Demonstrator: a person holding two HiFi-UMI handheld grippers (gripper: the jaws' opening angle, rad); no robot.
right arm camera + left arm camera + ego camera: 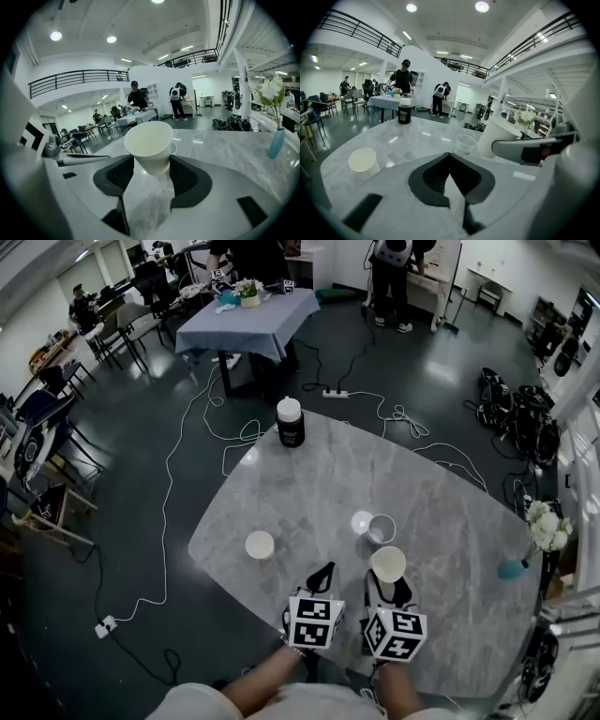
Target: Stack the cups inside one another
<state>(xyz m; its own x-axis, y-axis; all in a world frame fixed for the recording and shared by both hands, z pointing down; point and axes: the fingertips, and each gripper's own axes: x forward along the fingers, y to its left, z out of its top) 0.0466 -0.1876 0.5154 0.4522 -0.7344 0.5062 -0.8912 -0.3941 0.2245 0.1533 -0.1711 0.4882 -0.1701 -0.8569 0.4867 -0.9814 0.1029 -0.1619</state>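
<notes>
Right claw [151, 163] clamps a smooth, tapered cream cup [149, 140], seemingly paper; left claw [450, 161] sits pressed together, empty.

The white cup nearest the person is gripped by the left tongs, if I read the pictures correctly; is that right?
Not quite: the white cup is gripped by the right tongs, not the left. The right gripper view shows it clamped between their jaws; the left tongs are shut on nothing.

There were three cups: a cream cup [260, 545], a clear cup [382, 529] and a white cup [388, 563]. One jar [291, 423] and one vase [513, 568] stood on one table [309, 488].
</notes>
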